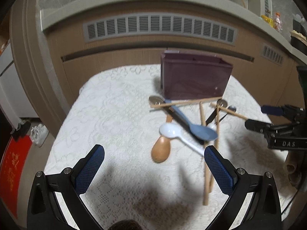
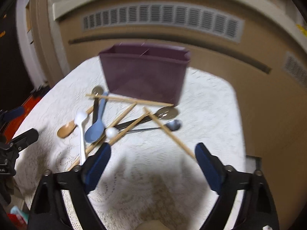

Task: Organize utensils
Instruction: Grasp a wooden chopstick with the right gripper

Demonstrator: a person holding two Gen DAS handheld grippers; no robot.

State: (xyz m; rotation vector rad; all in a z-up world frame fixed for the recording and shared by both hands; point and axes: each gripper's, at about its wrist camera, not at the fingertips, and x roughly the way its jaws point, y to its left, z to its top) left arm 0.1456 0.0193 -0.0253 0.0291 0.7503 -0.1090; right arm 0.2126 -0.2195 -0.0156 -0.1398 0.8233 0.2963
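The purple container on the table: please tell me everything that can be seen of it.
The purple rectangular plastic container stands upright on the white lace tablecloth, at the far side, near the beige cabinet. Its walls look smooth and slightly glossy. The top is open, and an inner divider seems to split it into two compartments; no contents are visible from here. A long wooden chopstick lies along its front base, perhaps touching it. Neither pair of tongs is near it.

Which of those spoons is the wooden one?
The brown wooden spoon, lying leftmost in the pile with its bowl partly under the white plastic spoon; the others are blue, white or metal.
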